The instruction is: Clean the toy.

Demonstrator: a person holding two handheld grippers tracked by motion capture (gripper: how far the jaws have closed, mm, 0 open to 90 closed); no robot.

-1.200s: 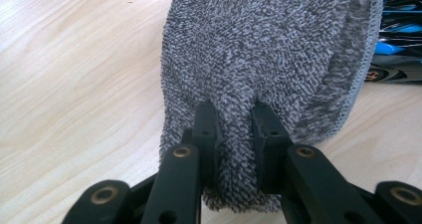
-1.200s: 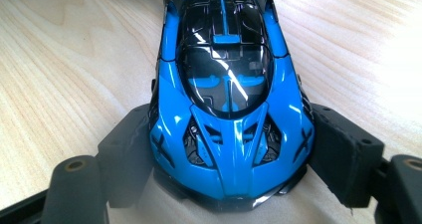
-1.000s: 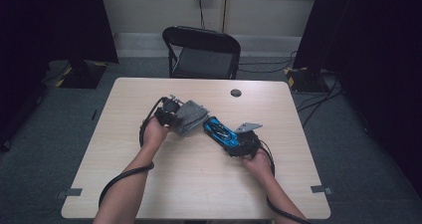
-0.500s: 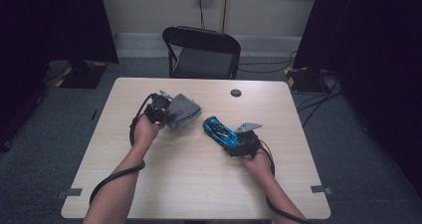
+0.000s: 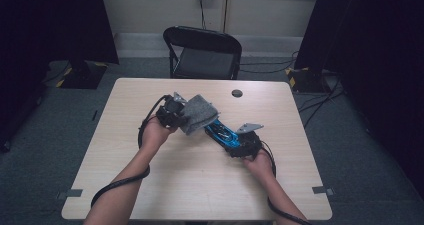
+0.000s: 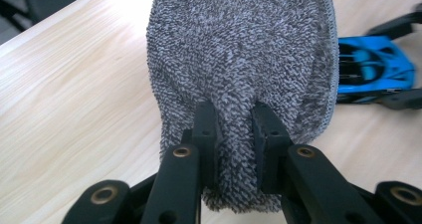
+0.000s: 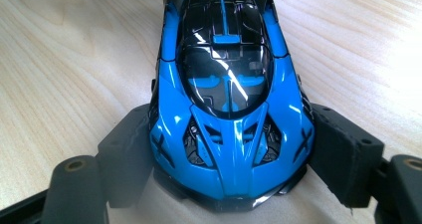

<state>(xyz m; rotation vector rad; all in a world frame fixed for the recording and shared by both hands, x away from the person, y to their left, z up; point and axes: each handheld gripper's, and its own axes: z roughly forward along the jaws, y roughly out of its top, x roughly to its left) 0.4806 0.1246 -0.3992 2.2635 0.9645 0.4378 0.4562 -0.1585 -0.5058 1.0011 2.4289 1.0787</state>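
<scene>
Grey cloth [image 6: 239, 64] pinched in left gripper [image 6: 234, 134]; right gripper [image 7: 229, 149] clamps blue toy car [image 7: 226, 94].

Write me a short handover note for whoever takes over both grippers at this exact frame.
Left gripper: shut on the grey cloth, which hangs ahead of the jaws above the table.
Right gripper: shut on the blue toy car, jaws pressed on both its sides, car low over the tabletop.
Positions: in the high view the cloth overlaps one end of the car; whether they touch is unclear.
Done: both things gripped and brought together.
Left: probably wiping the car with the cloth; no sign how much has been wiped. A small dark disc lies at the far edge, untouched.
</scene>
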